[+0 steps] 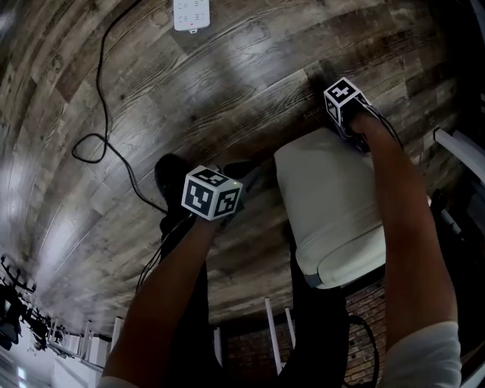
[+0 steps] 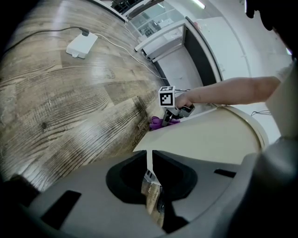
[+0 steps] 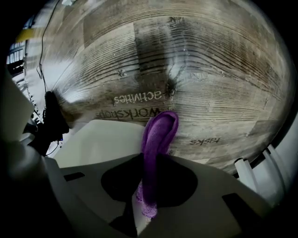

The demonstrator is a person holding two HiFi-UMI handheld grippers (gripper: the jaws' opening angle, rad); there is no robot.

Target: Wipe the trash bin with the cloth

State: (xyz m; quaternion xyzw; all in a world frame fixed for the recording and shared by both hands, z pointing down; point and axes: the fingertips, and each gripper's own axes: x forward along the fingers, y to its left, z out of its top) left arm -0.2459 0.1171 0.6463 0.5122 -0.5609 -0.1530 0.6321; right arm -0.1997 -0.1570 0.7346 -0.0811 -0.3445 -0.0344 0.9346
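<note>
In the head view the white trash bin (image 1: pixel 330 204) stands on the wooden floor between my arms. My left gripper (image 1: pixel 254 178) is at the bin's left edge, and in its own view the jaws (image 2: pixel 150 174) are shut on a thin edge of the bin (image 2: pixel 214 139). At the bin's far corner, my right gripper (image 1: pixel 350 135) is shut on a purple cloth (image 3: pixel 158 135). The cloth hangs out past the jaws (image 3: pixel 149 186) against the bin's rim (image 3: pixel 102 144). From the left gripper view I also see the right gripper (image 2: pixel 176 113) and the cloth (image 2: pixel 160 122).
A white power strip (image 1: pixel 191 14) lies on the floor far ahead, and a black cable (image 1: pixel 102 98) loops leftward from it. A black shoe (image 1: pixel 173 176) is next to the left gripper. White furniture frames (image 1: pixel 458 151) stand to the right, close to the bin.
</note>
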